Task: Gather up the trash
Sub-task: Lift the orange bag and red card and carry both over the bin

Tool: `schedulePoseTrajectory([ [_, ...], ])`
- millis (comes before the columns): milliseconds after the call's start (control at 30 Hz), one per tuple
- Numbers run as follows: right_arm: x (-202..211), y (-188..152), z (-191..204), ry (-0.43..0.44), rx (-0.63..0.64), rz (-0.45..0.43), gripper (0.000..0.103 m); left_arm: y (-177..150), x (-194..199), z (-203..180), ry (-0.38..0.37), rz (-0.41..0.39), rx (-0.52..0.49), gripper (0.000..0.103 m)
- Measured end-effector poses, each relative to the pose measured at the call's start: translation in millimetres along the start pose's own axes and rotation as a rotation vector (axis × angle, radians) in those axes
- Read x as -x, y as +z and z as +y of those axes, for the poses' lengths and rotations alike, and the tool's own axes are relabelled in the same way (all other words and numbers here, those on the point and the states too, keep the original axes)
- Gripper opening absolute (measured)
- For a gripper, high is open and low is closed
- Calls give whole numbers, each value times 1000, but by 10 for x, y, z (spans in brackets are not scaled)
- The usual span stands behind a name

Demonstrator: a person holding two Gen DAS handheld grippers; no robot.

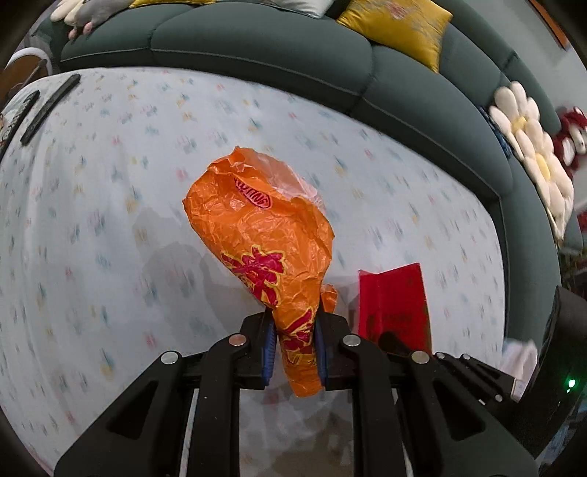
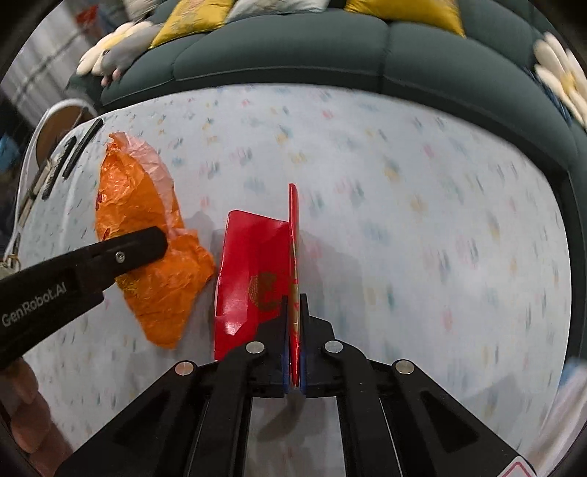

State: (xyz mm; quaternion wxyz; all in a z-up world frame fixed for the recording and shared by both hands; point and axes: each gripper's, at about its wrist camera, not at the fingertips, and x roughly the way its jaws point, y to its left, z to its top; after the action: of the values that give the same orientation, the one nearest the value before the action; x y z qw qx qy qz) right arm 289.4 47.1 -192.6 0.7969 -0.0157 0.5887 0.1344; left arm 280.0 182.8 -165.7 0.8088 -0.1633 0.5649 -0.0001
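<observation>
My left gripper (image 1: 293,330) is shut on a crumpled orange plastic bag (image 1: 260,235) with red print and holds it above the table. The bag also shows in the right wrist view (image 2: 146,235), with the left gripper's fingers (image 2: 139,246) across it. My right gripper (image 2: 293,315) is shut on the edge of a folded red envelope (image 2: 256,279), held upright over the table. The envelope also shows in the left wrist view (image 1: 392,304), just right of the bag.
The table has a pale cloth with small coloured prints (image 1: 110,220). Two black remotes (image 1: 47,110) lie at its far left edge. A dark green sofa (image 1: 256,44) with yellow cushions (image 1: 400,25) and flower pillows (image 1: 532,154) curves behind the table.
</observation>
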Motion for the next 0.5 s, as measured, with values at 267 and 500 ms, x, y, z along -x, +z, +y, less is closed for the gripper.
schedulePoseTrajectory([
  [267, 415, -1104, -293, 6, -127, 36, 3, -914, 199, -442, -33, 62, -92, 17],
  [500, 796, -1807, -569, -1, -230, 17, 3, -1461, 436, -815, -66, 67, -191, 17],
])
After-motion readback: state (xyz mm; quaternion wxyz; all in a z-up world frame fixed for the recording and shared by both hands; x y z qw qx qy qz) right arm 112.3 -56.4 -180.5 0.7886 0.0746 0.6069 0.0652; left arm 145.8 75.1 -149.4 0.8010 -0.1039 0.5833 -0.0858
